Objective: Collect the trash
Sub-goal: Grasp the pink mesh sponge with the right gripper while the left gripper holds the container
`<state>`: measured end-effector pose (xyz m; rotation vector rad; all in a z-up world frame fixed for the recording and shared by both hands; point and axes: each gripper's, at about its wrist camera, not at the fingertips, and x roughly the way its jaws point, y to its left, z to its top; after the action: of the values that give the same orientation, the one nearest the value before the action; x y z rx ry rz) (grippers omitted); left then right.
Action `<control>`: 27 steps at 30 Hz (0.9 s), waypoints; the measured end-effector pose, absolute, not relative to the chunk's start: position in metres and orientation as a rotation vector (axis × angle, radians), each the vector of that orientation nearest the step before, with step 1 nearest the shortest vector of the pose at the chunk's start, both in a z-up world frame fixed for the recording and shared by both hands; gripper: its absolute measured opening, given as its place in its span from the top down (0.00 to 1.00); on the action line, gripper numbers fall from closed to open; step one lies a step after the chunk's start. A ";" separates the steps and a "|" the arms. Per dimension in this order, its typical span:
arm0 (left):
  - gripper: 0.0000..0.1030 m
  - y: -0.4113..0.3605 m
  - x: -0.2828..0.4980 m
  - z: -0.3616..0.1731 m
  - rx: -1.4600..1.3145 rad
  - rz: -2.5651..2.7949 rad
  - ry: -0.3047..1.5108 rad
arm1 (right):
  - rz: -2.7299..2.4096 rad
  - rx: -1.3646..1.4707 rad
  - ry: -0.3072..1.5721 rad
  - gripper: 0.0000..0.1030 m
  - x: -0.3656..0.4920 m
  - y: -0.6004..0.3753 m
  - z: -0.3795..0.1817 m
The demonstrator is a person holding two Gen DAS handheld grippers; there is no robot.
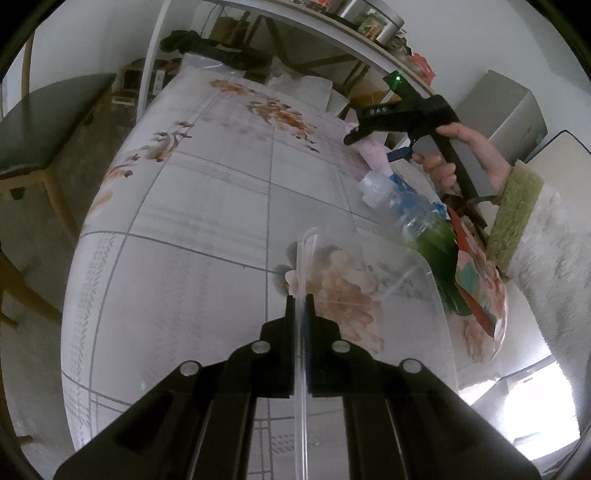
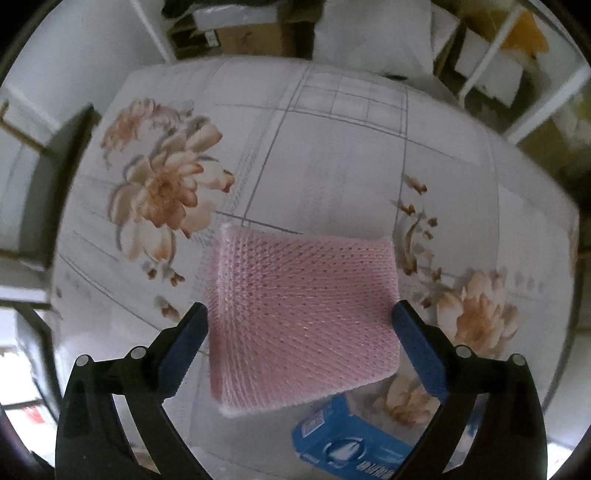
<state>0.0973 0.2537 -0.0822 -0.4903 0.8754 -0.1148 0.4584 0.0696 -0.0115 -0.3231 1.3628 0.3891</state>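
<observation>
My left gripper (image 1: 300,299) is shut on the thin rim of a clear plastic container (image 1: 369,280) over the flowered tablecloth (image 1: 207,206). A clear bottle with a blue label (image 1: 406,206), a green piece and a red printed wrapper (image 1: 476,284) show at its right side. A pink foam net (image 2: 303,317) lies on the cloth. My right gripper (image 2: 299,317) points down over it, open, one blue pad on each side of the net. In the left wrist view a hand holds that right gripper (image 1: 373,147) above the pink net (image 1: 376,160). The bottle's blue label (image 2: 351,443) lies just below the net.
A dark bench (image 1: 48,122) stands left of the table. A white shelf frame (image 1: 155,55) with cardboard boxes (image 2: 251,33) is behind it, and a grey box (image 1: 506,107) is at the right. A fuzzy sleeve (image 1: 546,266) fills the right edge.
</observation>
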 end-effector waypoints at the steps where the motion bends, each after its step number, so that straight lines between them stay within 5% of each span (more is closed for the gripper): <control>1: 0.97 0.254 0.097 -0.083 -0.494 -0.115 0.874 | 0.380 -0.354 1.359 0.08 0.458 0.071 -0.014; 13: 0.97 0.261 0.095 -0.082 -0.514 -0.094 0.858 | 0.377 -0.142 1.372 0.20 0.473 0.025 -0.011; 27: 0.97 0.263 0.070 -0.036 -0.490 -0.048 0.770 | 0.578 0.106 1.173 0.22 0.410 -0.034 0.099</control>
<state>0.0701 0.2626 -0.0357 -0.4902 0.7698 -0.0482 0.4096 -0.0342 0.0985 0.1064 1.1725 0.5782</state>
